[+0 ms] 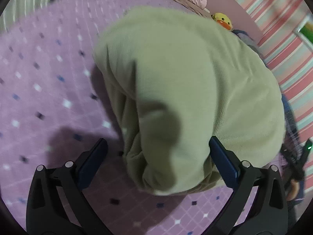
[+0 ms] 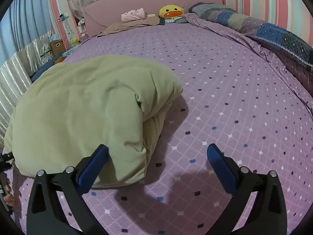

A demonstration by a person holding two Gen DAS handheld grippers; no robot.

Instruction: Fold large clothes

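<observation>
Both grippers' jaws released, left gripper [image 1: 158, 148] straddling folded green garment [image 1: 182, 82], duck plush [image 2: 171, 11] beyond on purple bedsheet [image 2: 234, 101].

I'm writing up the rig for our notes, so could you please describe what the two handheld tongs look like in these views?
Both match: the left tongs and right tongs have glossy black plastic arms that fork into open, triangular frames, with round silver pivot bolts near the base. Each finger ends in a flat rectangular dark-blue pad, its tip finely ribbed. No cables or markings are visible.
</observation>
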